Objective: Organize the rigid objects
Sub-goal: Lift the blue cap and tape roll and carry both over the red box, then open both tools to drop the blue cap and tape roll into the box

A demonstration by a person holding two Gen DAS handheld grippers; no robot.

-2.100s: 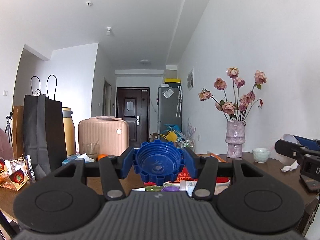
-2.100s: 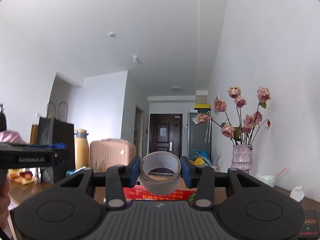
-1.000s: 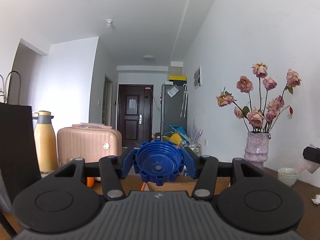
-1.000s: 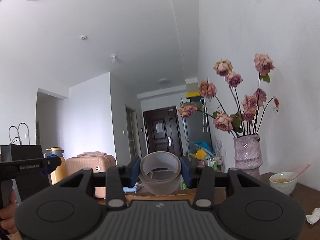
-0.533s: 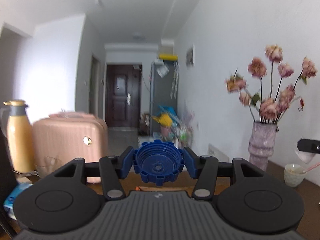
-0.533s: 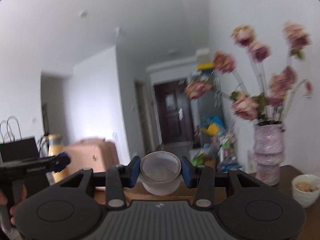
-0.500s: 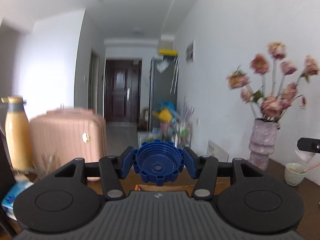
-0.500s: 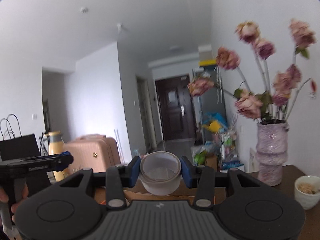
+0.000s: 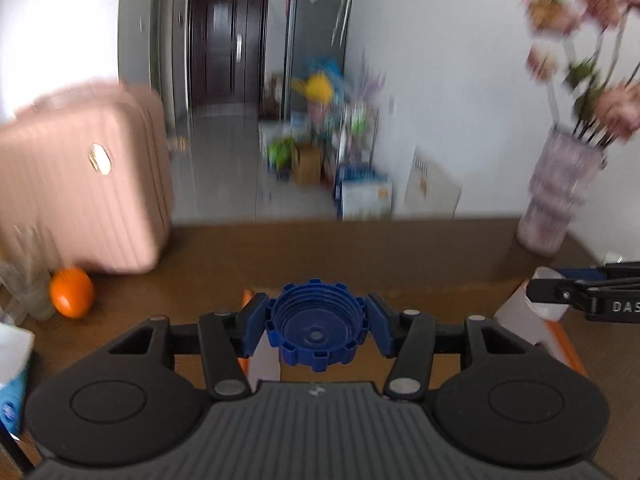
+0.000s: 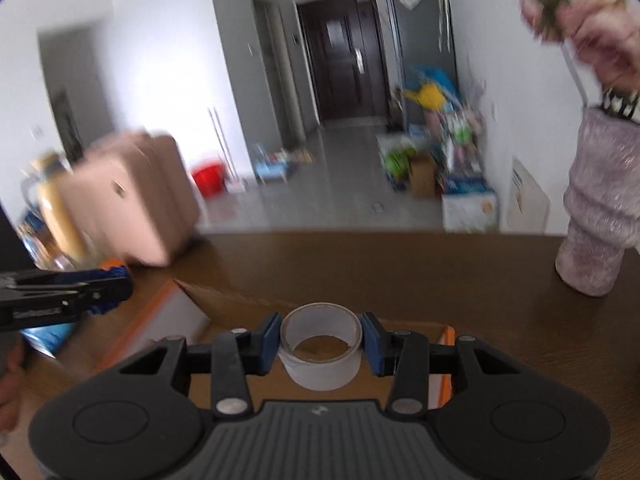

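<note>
My left gripper (image 9: pixel 318 328) is shut on a blue ribbed screw cap (image 9: pixel 317 326), its hollow side facing the camera, held above the near part of a brown table (image 9: pixel 360 248). My right gripper (image 10: pixel 321 346) is shut on a roll of clear tape (image 10: pixel 321 350), held over an open cardboard box (image 10: pixel 240 306) with orange edges. The box's flaps also show in the left wrist view (image 9: pixel 532 316). The left gripper's side appears at the left of the right wrist view (image 10: pixel 60 294), and the right gripper's side at the right of the left wrist view (image 9: pixel 584 292).
A pink vase of dried roses (image 10: pixel 600 208) stands at the table's far right. A pink suitcase (image 9: pixel 80 176), an orange (image 9: pixel 72 292) and a glass (image 9: pixel 24 276) are at the far left, with a yellow flask (image 10: pixel 56 208). Both views are motion-blurred.
Both grippers have tilted down, from facing the ceiling and hallway to looking onto the table and box. Each still holds its object.
</note>
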